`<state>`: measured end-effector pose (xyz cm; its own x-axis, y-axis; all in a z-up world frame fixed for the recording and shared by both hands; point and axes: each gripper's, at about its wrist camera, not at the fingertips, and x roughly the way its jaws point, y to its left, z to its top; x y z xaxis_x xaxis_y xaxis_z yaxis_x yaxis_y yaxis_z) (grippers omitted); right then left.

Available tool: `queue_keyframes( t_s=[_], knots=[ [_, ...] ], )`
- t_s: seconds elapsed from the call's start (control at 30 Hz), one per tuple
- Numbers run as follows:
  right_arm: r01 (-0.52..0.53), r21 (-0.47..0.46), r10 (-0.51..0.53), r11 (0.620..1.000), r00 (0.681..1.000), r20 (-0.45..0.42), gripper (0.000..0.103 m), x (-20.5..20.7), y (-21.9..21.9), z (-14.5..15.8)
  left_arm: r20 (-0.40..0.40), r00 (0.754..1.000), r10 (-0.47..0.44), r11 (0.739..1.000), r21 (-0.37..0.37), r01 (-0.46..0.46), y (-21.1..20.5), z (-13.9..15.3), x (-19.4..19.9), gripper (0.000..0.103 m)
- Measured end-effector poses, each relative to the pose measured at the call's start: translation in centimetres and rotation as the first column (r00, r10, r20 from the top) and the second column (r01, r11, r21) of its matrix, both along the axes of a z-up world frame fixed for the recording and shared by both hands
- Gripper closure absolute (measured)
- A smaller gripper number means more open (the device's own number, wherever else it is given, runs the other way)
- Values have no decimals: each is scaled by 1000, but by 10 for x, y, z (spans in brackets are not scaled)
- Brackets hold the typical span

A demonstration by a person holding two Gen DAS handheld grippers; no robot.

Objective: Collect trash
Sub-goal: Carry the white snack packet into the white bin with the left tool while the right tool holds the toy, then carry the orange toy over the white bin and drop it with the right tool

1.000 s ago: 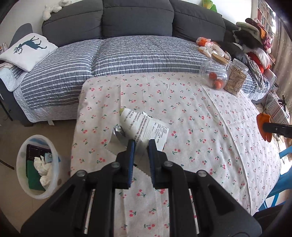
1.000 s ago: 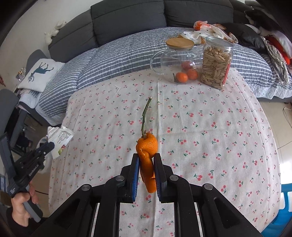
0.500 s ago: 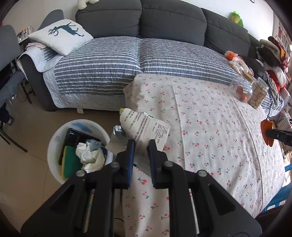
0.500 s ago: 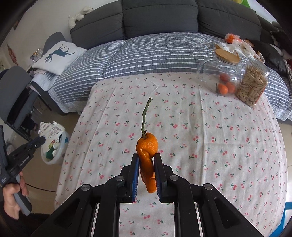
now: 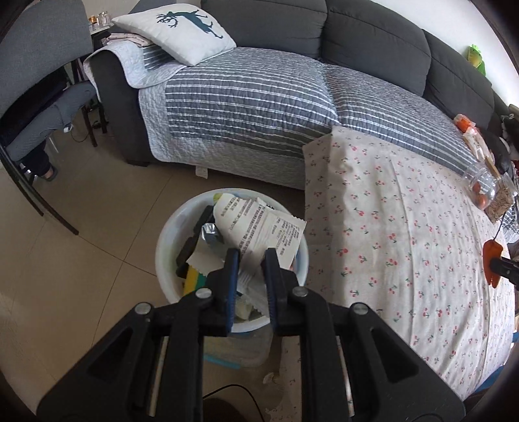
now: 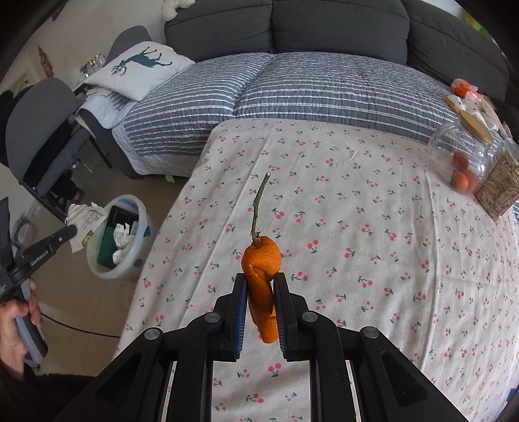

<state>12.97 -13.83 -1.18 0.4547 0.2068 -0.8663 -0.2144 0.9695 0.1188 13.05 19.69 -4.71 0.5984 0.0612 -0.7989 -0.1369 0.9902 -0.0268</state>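
My left gripper [image 5: 251, 258] is shut on a crumpled printed paper wrapper [image 5: 259, 227] and holds it right above the white trash bin [image 5: 163, 256] on the floor. The bin holds tissues and dark and green items. The wrapper [image 6: 85, 218], the bin [image 6: 142, 214] and the left gripper [image 6: 69, 231] also show in the right wrist view. My right gripper [image 6: 259, 289] is shut on an orange peel [image 6: 262, 263] with a green stem and holds it above the cherry-print tablecloth [image 6: 356, 227]. The peel [image 5: 492, 259] also shows at the right edge of the left wrist view.
A grey sofa [image 5: 259, 97] with a striped cover and a deer pillow [image 5: 181, 29] stands behind the table. A glass jar with oranges [image 6: 457, 162] and a jar of seeds [image 6: 498, 188] stand at the table's far right. A grey chair [image 6: 42, 130] stands left of the bin.
My left gripper has carried the wrapper leftward off the table to above the bin. My right gripper has swung left, still gripping the orange peel.
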Motion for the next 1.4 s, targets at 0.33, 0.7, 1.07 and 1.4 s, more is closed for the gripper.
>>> queue_keyframes(
  t_s=[0.33,0.7,1.07,1.4],
  knots=[
    [-75,-10,74,997,997,-14,86,4,46,-14,-111,990,90,996,23,-88,29,-33,13,51],
    [-198,57,201,979,978,-50,86,15,131,-22,-199,965,173,984,77,-160,54,-31,-5,12],
    [-287,99,294,953,954,-66,85,60,245,-63,-196,956,220,974,104,-203,86,-29,-19,6],
    [-220,103,232,970,966,-115,63,88,268,-91,-205,954,218,975,93,-203,90,-31,-18,6]
  ],
)
